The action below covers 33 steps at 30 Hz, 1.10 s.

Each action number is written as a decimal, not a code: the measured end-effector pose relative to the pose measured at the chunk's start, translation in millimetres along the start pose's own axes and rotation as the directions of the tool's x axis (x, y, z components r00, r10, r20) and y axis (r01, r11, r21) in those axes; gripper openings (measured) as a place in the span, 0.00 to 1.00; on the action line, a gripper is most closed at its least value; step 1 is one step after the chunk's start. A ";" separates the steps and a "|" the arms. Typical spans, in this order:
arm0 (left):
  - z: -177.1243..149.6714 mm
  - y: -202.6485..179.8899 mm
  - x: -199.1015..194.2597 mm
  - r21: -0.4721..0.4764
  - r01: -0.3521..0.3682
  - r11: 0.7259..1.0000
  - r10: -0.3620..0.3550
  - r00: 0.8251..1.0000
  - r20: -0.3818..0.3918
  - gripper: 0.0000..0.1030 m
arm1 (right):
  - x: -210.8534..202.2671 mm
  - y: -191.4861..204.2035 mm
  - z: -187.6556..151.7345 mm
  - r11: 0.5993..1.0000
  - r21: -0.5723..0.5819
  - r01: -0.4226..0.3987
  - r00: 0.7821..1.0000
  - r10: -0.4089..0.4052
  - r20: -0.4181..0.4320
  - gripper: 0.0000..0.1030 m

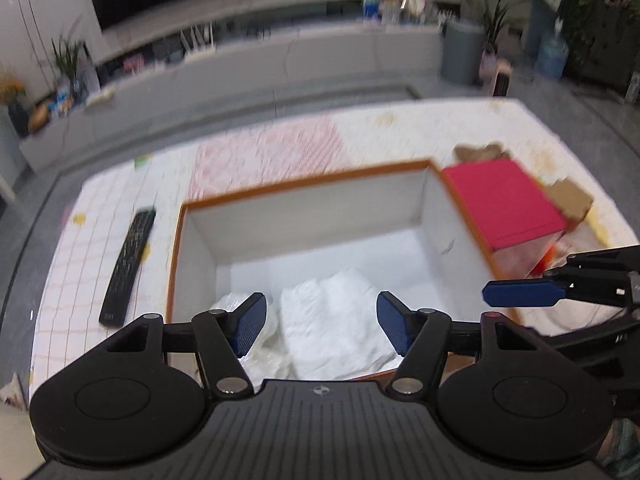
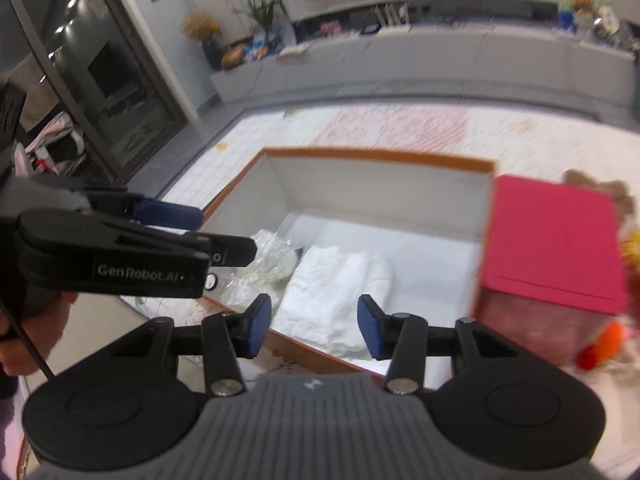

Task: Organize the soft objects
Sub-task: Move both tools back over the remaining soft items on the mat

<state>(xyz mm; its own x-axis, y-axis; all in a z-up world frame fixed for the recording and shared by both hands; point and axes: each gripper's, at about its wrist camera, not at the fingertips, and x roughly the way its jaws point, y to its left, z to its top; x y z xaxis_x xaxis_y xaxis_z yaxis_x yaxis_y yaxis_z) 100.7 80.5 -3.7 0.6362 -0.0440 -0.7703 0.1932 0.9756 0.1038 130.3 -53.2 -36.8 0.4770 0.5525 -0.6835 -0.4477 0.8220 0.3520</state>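
left gripper (image 1: pixel 318 322): I see jaws spread wide, nothing held, above the box's near edge.
right gripper (image 2: pixel 314 326): also spread, nothing held, same near edge, just beside the left.
white folded cloth (image 1: pixel 336 320): lying in the box, near side.
crinkled plastic bag (image 2: pixel 272 256): in the box, touching the cloth's left.
box (image 1: pixel 304 184): orange-rimmed, white inside.
red lid (image 1: pixel 502 200): against the box's right wall.
remote (image 1: pixel 129 266): left of the box.
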 end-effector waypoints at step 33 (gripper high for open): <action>-11.4 -249.6 46.0 0.302 0.279 0.911 -0.286 0.958 -0.024 0.73 | -119.1 -226.6 -112.2 0.843 0.113 0.525 0.851 -0.517 -0.096 0.59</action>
<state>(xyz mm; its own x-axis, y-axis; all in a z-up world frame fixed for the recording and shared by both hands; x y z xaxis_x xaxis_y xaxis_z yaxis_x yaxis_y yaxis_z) 73.1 -162.5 -72.2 0.5366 -0.3161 -0.7824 0.5793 0.8121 0.0693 90.1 -320.8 -106.9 0.5644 0.0320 -0.8249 -0.0415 0.9991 0.0104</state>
